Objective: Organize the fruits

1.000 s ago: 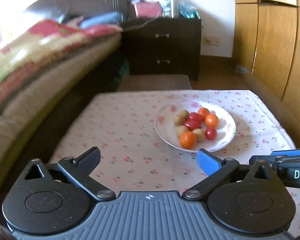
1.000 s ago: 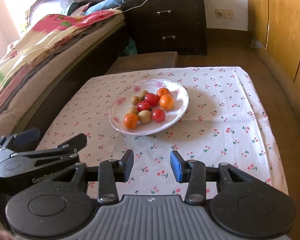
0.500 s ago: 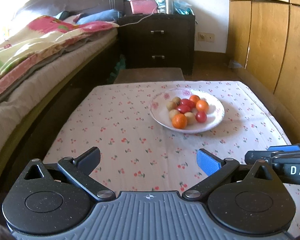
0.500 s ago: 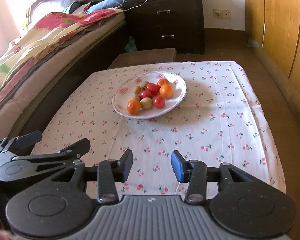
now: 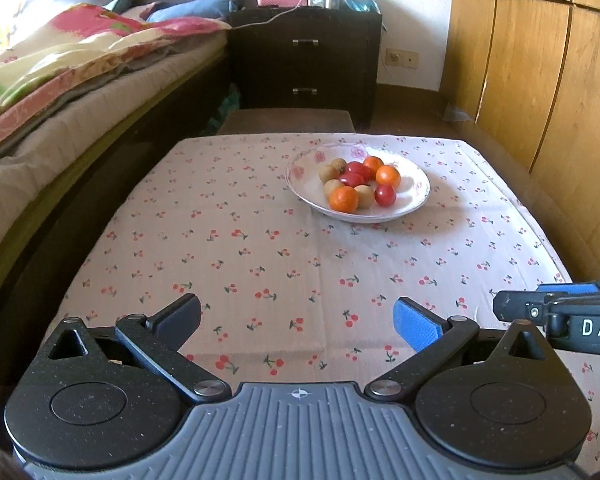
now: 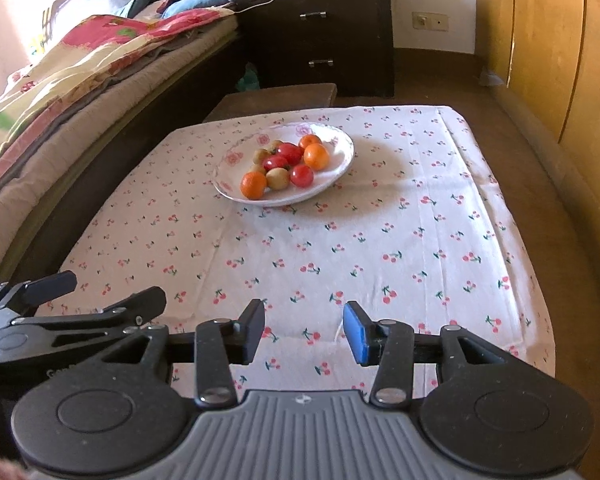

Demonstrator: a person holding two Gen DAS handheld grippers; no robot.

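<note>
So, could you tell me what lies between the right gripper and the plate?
Only bare cherry-print cloth between the right gripper and plate, seen from the right wrist.

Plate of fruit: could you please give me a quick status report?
Left hand-held gripper open, empty. Right hand-held gripper open, empty. White floral plate of orange, red and brown fruit untouched on cherry-print cloth. Path clear.

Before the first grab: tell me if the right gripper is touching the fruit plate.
Apart. In the right wrist view, a broad stretch of cherry-print tablecloth separates the right gripper from the plate; nothing sits between its fingers.
</note>
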